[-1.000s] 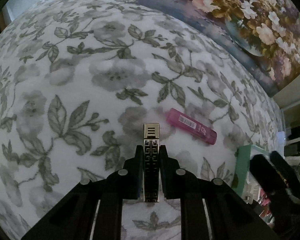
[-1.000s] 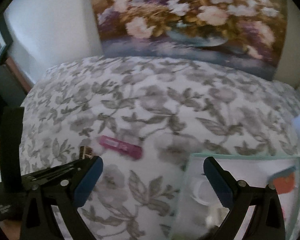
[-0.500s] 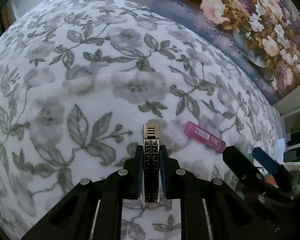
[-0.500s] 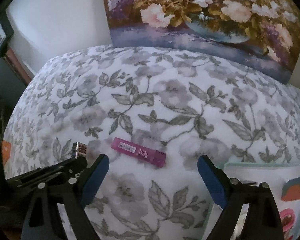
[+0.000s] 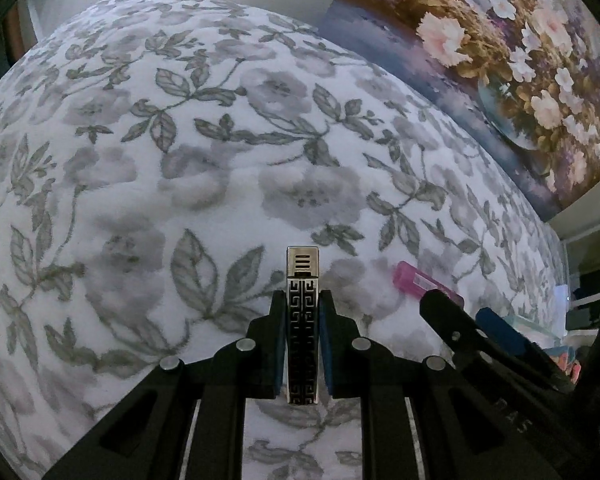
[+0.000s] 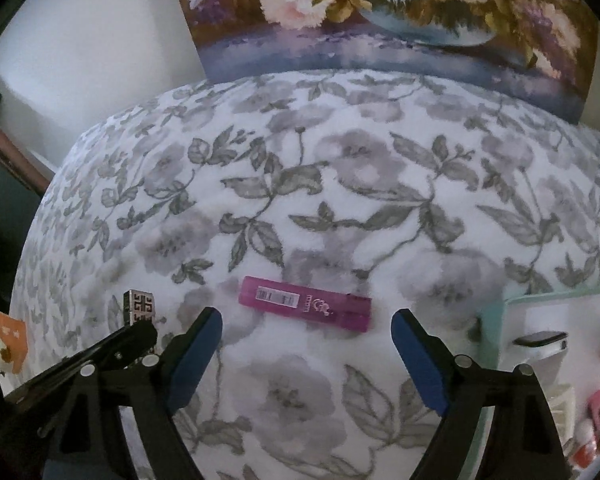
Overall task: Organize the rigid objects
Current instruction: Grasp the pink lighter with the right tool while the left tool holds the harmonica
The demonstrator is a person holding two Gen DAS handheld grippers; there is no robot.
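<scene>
Bedding — a quilted floral bedspread [image 6: 340, 184] — gives a soft, yielding support, so downward pressure sinks any item lying on it. Storage tray [image 6: 496, 308] sits at the right edge. Pink lighter [image 6: 305, 304] lies flat and crosswise just ahead of the right gripper [image 6: 306, 354], whose jaws stand wide and have just been closing, nothing between them yet. Judged light, rigid, smooth plastic — grip mid-body across the narrow sides. Left gripper [image 5: 303, 344] is clamped on a patterned metal lighter [image 5: 302, 320], upright.

Each gripper has 2 black plastic fingers [image 6: 452, 396] faced with blue pads [image 6: 196, 356]. Round silver screw heads [image 5: 246, 345] stud the black finger arms.
</scene>
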